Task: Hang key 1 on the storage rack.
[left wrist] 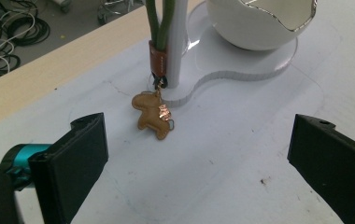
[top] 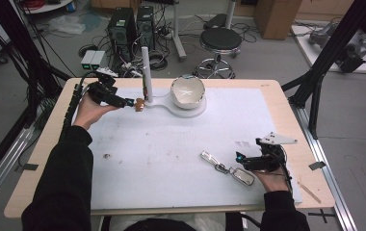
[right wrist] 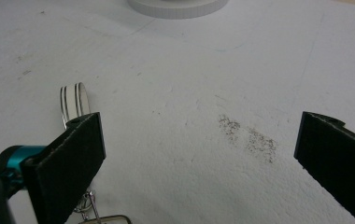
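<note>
1. We are holding the left tongs point(top: 132, 102) wide apart at the far left of the counter point(top: 171, 154), nothing between them.
2. Their own view is showing us a brown horse-shaped charm point(left wrist: 153, 113) hanging by a green strap point(left wrist: 159, 23) around the white post point(top: 145, 72), beside the white bowl point(top: 188, 91).
3. We are keeping the right tongs point(top: 239, 158) gaping too, just right of the metal keychain point(top: 227, 168) lying near right.

Tan horse charm point(left wrist: 153, 113) (hanging) beside post point(left wrist: 176, 42)
</note>
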